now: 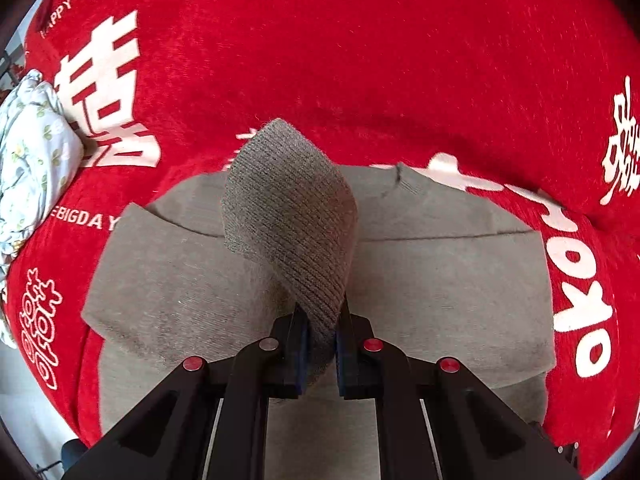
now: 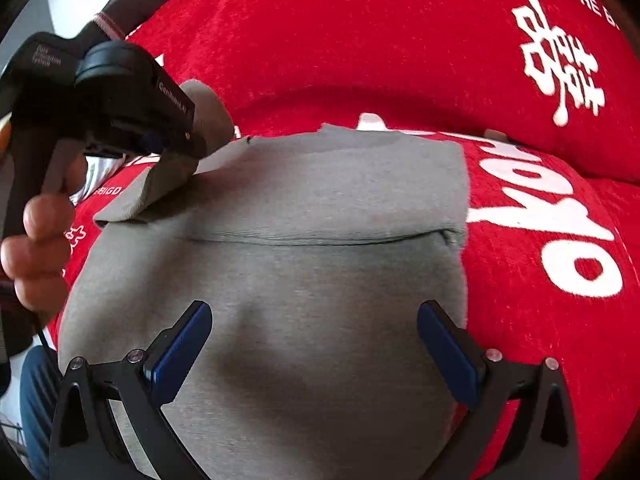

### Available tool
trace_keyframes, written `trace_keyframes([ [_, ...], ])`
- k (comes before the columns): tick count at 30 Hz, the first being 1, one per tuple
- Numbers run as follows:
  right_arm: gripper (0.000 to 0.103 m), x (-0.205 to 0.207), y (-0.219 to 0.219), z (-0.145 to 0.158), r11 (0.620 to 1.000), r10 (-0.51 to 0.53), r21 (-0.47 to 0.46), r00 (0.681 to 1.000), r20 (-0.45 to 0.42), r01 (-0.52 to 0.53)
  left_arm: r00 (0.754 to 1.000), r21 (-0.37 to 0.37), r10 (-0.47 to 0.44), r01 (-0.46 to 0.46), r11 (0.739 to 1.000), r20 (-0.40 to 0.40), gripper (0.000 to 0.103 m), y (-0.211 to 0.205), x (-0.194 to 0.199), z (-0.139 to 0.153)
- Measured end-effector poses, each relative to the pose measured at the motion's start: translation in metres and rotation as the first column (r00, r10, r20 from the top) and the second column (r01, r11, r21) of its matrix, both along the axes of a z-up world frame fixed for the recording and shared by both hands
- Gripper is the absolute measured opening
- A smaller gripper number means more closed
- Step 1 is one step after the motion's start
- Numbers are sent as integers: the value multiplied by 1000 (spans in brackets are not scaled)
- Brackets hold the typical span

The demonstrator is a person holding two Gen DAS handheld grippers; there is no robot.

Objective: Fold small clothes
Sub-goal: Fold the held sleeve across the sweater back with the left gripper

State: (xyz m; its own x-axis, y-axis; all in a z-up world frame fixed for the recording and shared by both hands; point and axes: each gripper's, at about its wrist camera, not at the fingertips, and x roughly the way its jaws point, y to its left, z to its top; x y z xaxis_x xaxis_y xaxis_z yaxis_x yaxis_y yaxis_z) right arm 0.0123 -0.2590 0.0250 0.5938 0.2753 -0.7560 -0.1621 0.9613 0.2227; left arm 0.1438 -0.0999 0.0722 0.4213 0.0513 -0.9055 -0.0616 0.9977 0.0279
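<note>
Red blanket reads "BIGDAY"; left gripper pinches grey sweater.

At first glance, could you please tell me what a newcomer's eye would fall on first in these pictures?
The bright red plush cover with white lettering fills the background. On it lies a grey knit sweater, partly folded. The left claw pinches the sweater's ribbed sleeve cuff and lifts it above the body, while the right claw hovers open over the lower part.
</note>
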Motion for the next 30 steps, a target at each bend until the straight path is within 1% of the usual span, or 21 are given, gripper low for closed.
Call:
trace_keyframes([
  [3, 102, 1, -1, 0, 1000, -7, 14, 1000, -1, 7, 1000, -10, -13, 13, 1000, -8, 12, -13, 3, -4],
  [10, 102, 2, -10, 0, 999, -34, 34, 999, -3, 34, 997, -40, -77, 77, 996, 8, 12, -44, 6, -2],
  [13, 102, 3, -12, 0, 998, -38, 40, 999, -4, 38, 995, -40, -101, 101, 994, 7, 12, -53, 7, -5],
  [16, 102, 2, -12, 1, 998, -41, 43, 999, -4, 41, 992, -64, -129, 128, 990, -3, 12, -59, 7, -10],
  [21, 102, -2, -14, 2, 999, -39, 7, 999, -5, 39, 984, -99, -177, 174, 980, -23, 12, -69, 7, -22],
  [23, 102, -2, -19, 3, 999, -39, 6, 999, -4, 39, 981, -104, -192, 189, 977, -28, 12, -73, 7, -26],
  [26, 102, -1, -35, 2, 996, -88, 26, 996, -14, 89, 977, -112, -211, 206, 972, -33, 12, -79, 7, -31],
  [30, 102, 3, -51, -4, 988, -141, 58, 989, -50, 144, 975, -125, -220, 215, 969, -32, 12, -85, 7, -38],
])
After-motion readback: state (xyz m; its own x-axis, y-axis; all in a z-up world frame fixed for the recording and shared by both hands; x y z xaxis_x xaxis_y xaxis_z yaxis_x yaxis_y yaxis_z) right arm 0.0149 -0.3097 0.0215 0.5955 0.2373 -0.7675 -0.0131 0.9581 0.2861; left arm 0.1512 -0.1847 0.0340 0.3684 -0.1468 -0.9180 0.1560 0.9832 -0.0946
